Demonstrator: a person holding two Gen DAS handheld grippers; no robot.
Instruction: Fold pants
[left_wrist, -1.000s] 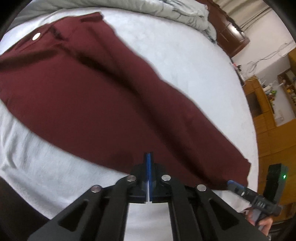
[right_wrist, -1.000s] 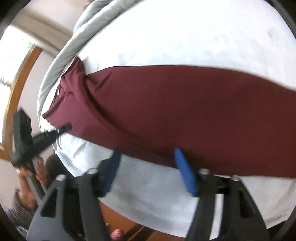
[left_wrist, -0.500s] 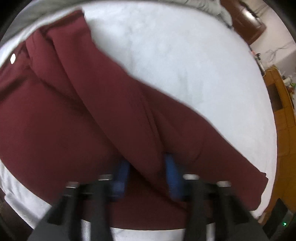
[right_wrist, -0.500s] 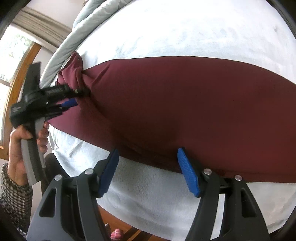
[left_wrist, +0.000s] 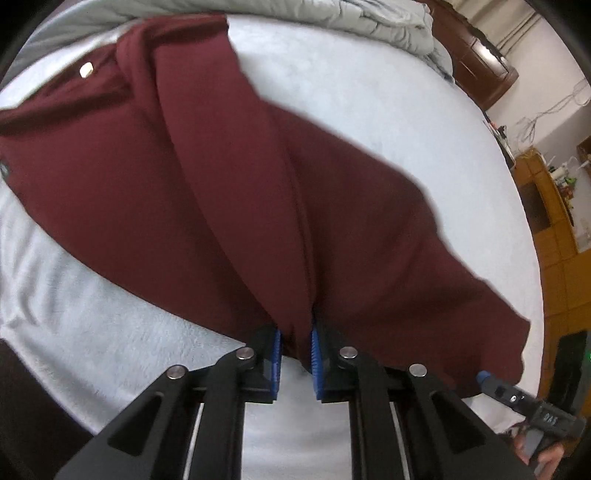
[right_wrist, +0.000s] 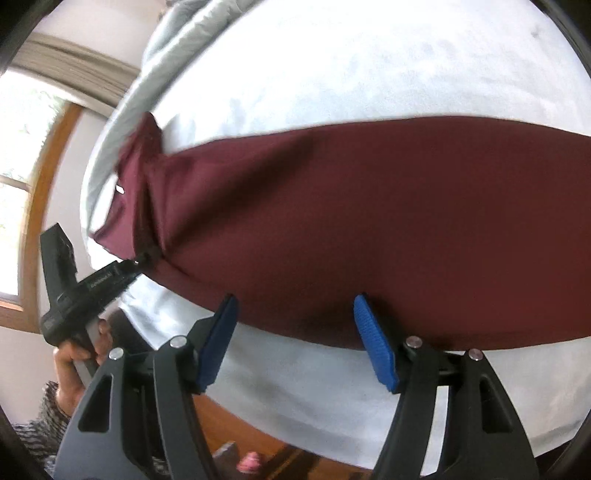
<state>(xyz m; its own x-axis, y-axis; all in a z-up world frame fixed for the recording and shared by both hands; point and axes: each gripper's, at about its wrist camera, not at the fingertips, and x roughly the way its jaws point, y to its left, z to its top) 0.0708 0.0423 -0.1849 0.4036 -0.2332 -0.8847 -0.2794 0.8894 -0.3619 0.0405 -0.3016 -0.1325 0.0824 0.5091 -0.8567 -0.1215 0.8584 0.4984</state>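
item: pants (left_wrist: 229, 192), maroon, lying lengthwise across the white bed (left_wrist: 369, 110), waist end toward the grey duvet (left_wrist: 332, 22), button (left_wrist: 86, 69) showing.

left gripper (left_wrist: 296, 350): fingers (left_wrist: 276, 354) nearly closed, pinching a ridge of pants fabric at the near edge, approx mid-thigh; seen from the right wrist view too (right_wrist: 146, 258).

right gripper (right_wrist: 299, 339): fingers (right_wrist: 375, 347) spread wide, nothing between them, poised at the near edge of the leg.

step, as we judge it: gathering the near edge for a lengthwise fold. to do it well we'd close the right on the same edge w/ both layers caught, lift both ends level, keep cloth taut btwn grips, lay edge to edge. risk: left pinch holds top layer only; can't tell.
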